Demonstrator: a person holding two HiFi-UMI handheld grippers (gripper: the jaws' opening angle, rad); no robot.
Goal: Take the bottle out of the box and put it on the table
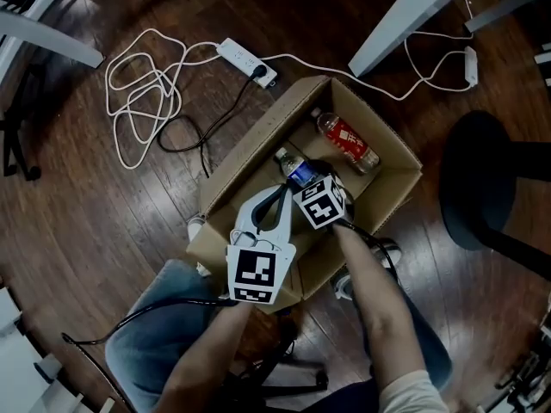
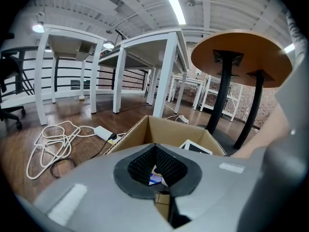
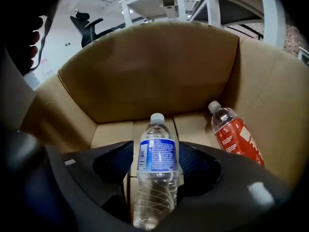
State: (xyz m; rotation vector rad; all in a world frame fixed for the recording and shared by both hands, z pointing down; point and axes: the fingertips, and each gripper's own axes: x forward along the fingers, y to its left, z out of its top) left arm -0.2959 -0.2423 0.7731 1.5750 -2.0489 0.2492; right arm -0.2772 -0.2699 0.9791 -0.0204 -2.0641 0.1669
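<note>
An open cardboard box (image 1: 250,149) stands on the wooden floor. A clear water bottle with a blue label (image 1: 298,173) lies in it. A red-labelled bottle (image 1: 346,140) rests by the far right wall. My right gripper (image 1: 312,188) reaches down into the box. In the right gripper view its jaws stand open around the water bottle (image 3: 156,173), one pad on each side, with a gap at the left pad. The red bottle (image 3: 235,135) lies off to the right. My left gripper (image 1: 274,198) hovers over the box's near edge, shut with nothing in it (image 2: 155,148).
A white power strip (image 1: 245,61) with looped cable (image 1: 142,101) lies on the floor behind the box. A black round stool base (image 1: 486,179) stands to the right. White table legs (image 1: 405,15) are at the back. A round wooden table (image 2: 241,50) rises beyond the box.
</note>
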